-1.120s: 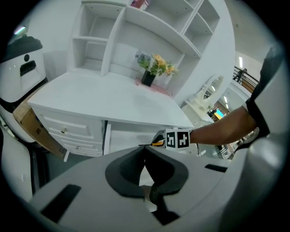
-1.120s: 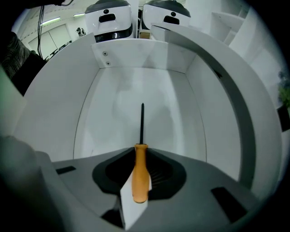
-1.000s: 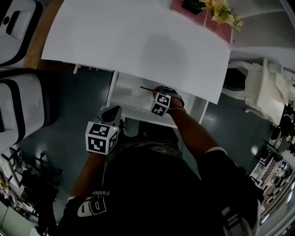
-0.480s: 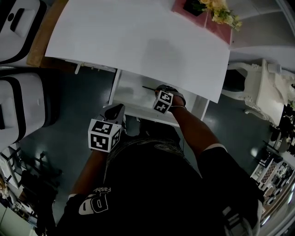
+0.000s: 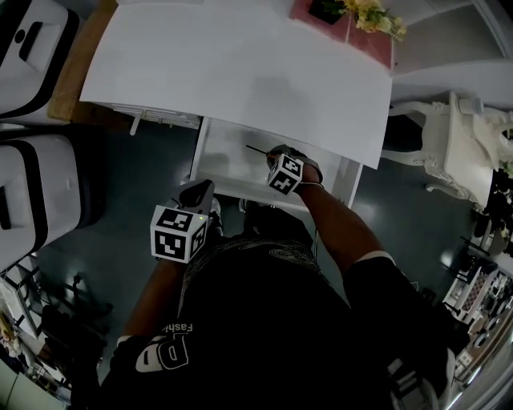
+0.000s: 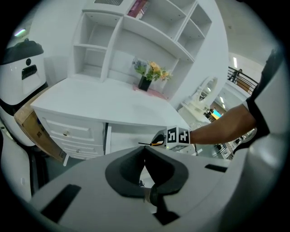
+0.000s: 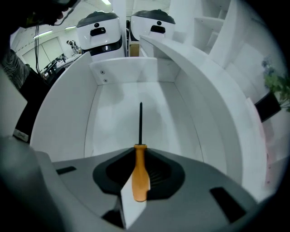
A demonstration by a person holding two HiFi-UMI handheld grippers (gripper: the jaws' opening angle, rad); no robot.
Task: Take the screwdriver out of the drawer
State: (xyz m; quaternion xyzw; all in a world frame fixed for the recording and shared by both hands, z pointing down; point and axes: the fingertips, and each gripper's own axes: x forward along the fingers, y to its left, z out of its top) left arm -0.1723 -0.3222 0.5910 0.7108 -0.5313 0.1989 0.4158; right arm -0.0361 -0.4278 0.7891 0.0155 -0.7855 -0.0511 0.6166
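Observation:
The screwdriver (image 7: 139, 177) has an orange handle and a thin black shaft (image 7: 140, 121). My right gripper (image 7: 138, 155) is shut on the handle, and the shaft points out over the white floor of the open drawer (image 7: 113, 122). In the head view the right gripper (image 5: 276, 160) hangs over the drawer (image 5: 228, 156) under the desk top, with the screwdriver's shaft (image 5: 256, 150) pointing left. My left gripper (image 5: 198, 192) is in front of the drawer's near left corner, its jaws shut on nothing. The left gripper view shows the left gripper (image 6: 145, 156) and, beyond it, the screwdriver (image 6: 148, 144).
The white desk top (image 5: 240, 72) overhangs the drawer. A flower pot (image 5: 329, 10) on a pink mat stands at the desk's back right. White machines (image 5: 32, 192) stand at the left, and a white chair (image 5: 457, 152) at the right. Smaller shut drawers (image 6: 68, 133) lie left of the open one.
Almost nothing has moved. My right gripper still holds the screwdriver over the drawer, and the head view has shifted slightly. The left gripper stays where it was.

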